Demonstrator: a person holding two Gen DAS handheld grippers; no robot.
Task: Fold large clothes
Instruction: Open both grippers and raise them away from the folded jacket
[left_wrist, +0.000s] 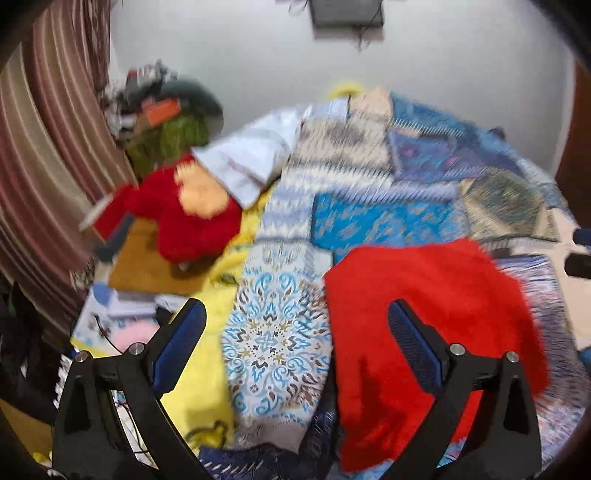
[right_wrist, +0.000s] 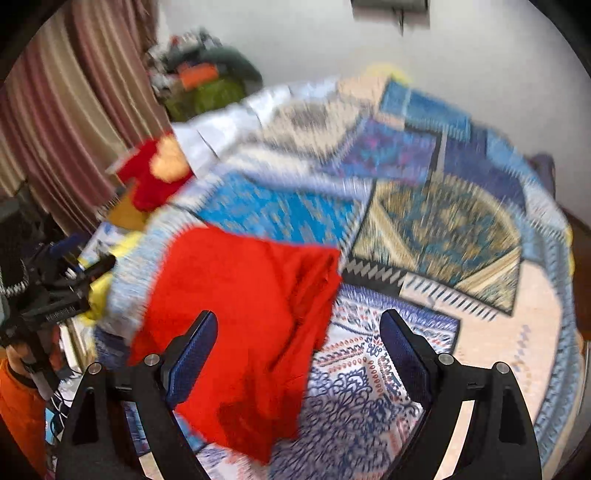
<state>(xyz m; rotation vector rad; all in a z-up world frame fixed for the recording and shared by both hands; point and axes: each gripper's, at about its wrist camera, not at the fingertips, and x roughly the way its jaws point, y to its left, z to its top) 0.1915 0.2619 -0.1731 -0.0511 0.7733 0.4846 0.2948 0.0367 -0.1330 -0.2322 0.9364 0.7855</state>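
The left gripper (left_wrist: 297, 317) points forward and a little downward, its two black fingers spread wide apart with nothing between them. Blue ribbed pads (left_wrist: 415, 347) line the inner faces of the fingers, and the black arms that carry them rise from the lower corners of its own view, each with silver pins at the joints. The right gripper (right_wrist: 298, 328) is posed the same way: fingers wide apart, blue pads (right_wrist: 192, 358) facing each other across an empty gap, tips clear of any contact. In the right wrist view the left gripper (right_wrist: 79, 271) appears at the left edge, blurred, so its fingers cannot be read there.
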